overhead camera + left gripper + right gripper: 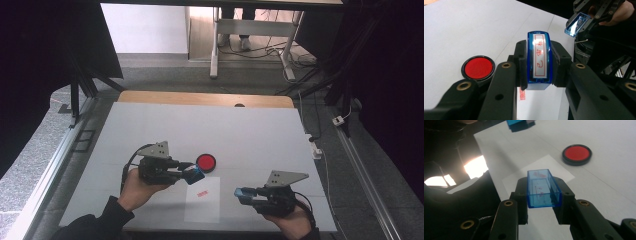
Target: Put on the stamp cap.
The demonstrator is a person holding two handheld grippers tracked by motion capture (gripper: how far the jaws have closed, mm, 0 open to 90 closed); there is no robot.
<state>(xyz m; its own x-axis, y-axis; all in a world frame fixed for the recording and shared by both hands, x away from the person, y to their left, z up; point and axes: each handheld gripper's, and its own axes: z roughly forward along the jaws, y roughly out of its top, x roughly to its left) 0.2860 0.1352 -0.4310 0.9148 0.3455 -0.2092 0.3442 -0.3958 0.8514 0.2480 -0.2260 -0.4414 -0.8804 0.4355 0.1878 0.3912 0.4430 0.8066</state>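
My left gripper [194, 173] is shut on a blue stamp [539, 60], whose white face with red characters points up at its camera. It hovers just left of a round red ink pad [206, 161] in a black case. My right gripper [242, 193] is shut on the stamp's clear blue cap [543, 188], held above the table's front right with its hollow side facing up. Between the two lies a white sheet of paper [202, 202] with a small red stamp print [202, 193] on it. The ink pad [576, 154] sits open beyond the paper.
The white table top [260, 135] stretches wide behind the grippers, with a wooden edge at the far side. A person's hands and dark sleeve [95, 222] come in at the front edge. Metal rails, cables and a desk frame stand on the floor around.
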